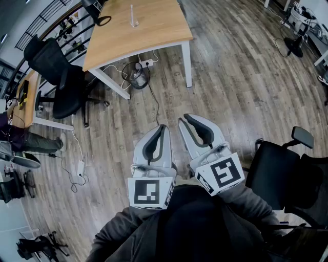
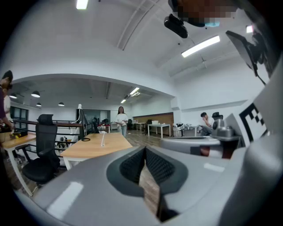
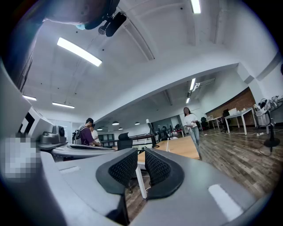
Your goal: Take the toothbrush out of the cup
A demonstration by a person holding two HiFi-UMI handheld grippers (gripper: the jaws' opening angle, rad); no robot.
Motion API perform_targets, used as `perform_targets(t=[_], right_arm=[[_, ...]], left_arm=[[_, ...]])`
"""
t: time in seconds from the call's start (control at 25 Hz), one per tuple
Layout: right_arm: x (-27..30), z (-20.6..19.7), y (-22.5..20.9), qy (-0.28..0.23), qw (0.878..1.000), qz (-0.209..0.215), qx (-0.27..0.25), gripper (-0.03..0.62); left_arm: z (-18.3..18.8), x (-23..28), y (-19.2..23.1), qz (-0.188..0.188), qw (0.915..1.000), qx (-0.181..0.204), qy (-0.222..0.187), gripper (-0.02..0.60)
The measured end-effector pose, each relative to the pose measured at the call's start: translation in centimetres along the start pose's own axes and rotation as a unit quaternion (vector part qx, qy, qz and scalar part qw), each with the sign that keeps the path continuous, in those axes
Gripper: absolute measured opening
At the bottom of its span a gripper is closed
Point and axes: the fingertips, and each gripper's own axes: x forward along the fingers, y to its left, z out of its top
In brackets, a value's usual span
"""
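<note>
Both grippers are held close to the person's body above the wooden floor (image 1: 230,77). The left gripper (image 1: 163,126) has its jaws closed and empty. The right gripper (image 1: 184,118) has a narrow gap with nothing between the pads. The cup (image 1: 134,22), with the toothbrush (image 1: 132,12) upright in it, stands on the table (image 1: 159,30), well apart from both.
</note>
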Motion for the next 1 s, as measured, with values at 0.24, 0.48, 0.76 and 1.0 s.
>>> perform_targets(t=[0.24, 0.48, 0.76, 1.0], right_arm=[[1.5, 0.1, 0.4, 0.003, 1.000, 0.009, -0.003, 0.054], [4.9, -1.2, 1.8, 0.019, 0.999, 0.023, -0.011, 0.054], [9.6, -2.0, 1.9, 0.034, 0.999, 0.022, -0.015, 0.054], [15.2, -1.7, 2.2, 0.035, 0.999, 0.029, -0.022, 0.054]], left_arm=[[0.2, 0.2, 2.0, 0.018, 0.9998, 0.006, -0.009, 0.008], [-0.9, 0.8, 5.9, 0.035, 0.9993, -0.012, -0.010, 0.008], [-1.7, 3.3, 9.9, 0.033, 0.9988, -0.036, -0.006, 0.008], [-0.9, 6.2, 14.7, 0.037, 0.9983, -0.040, -0.017, 0.008]])
